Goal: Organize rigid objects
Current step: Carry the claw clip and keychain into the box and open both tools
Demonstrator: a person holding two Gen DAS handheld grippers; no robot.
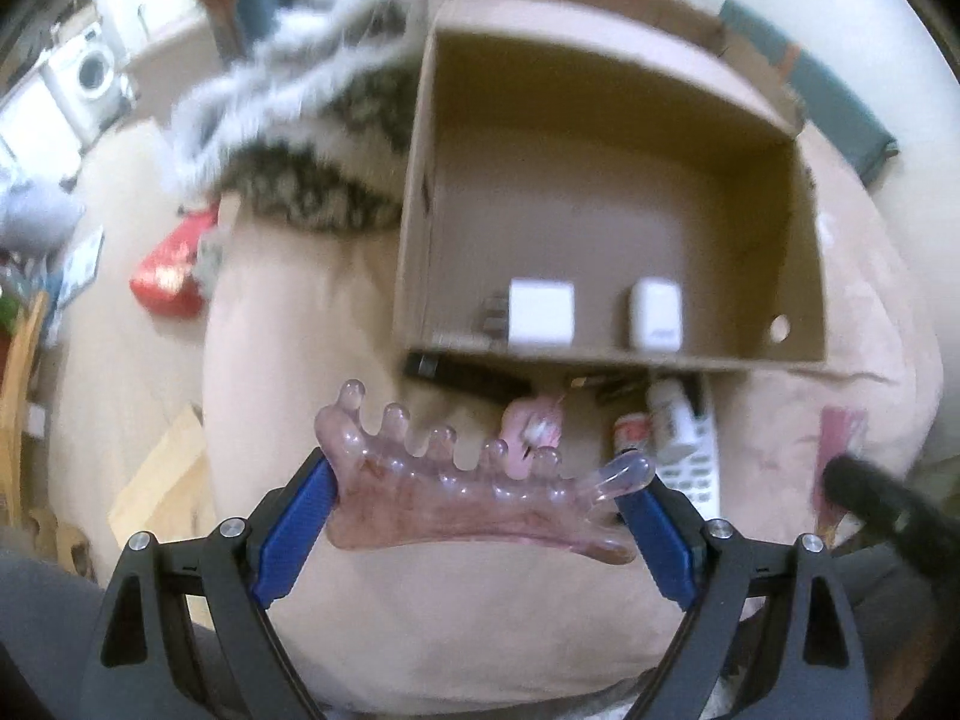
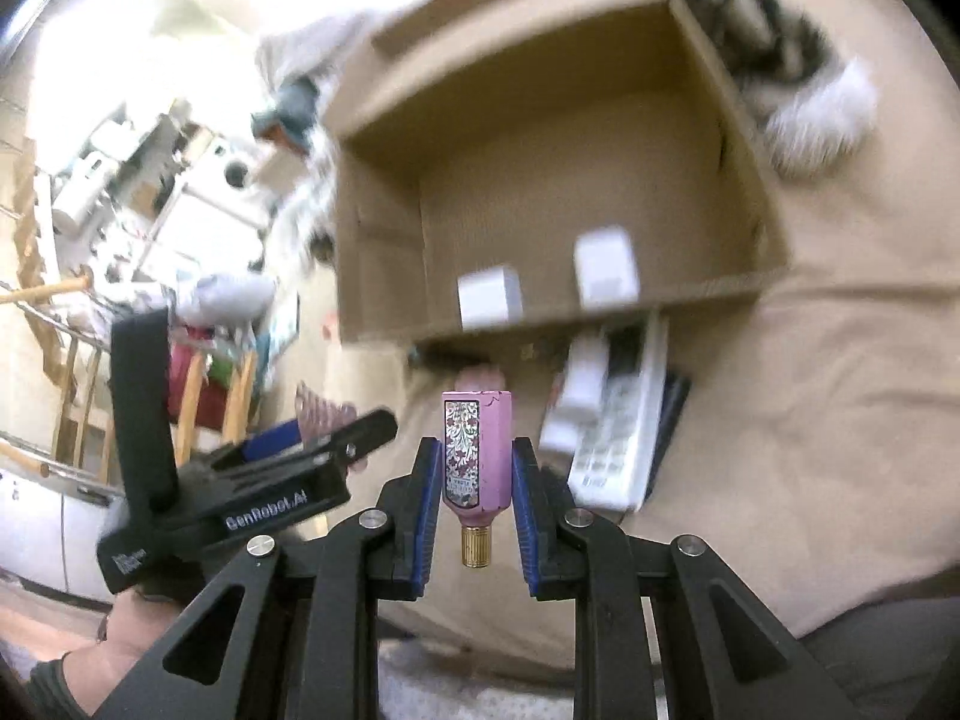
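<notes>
My left gripper [image 1: 480,501] is shut across a wide clear-pink knobbed massage comb [image 1: 468,495], held by its two ends above the beige bed. My right gripper [image 2: 474,468] is shut on a pink floral perfume bottle [image 2: 477,456], gold neck pointing back toward the camera. An open cardboard box [image 1: 804,252] [image 2: 384,252] lies ahead with two white boxes [image 1: 540,312] [image 2: 603,267] inside. In the right wrist view the left gripper [image 2: 336,435] appears at the left, still holding the comb [image 2: 321,411].
A white remote [image 1: 699,462] [image 2: 618,438] and a white tube [image 1: 669,414] lie on the bed in front of the box, beside a black bar [image 1: 462,375]. A furry patterned blanket [image 1: 312,180] [image 2: 774,48] lies behind the box. A red bag [image 1: 171,273] sits left.
</notes>
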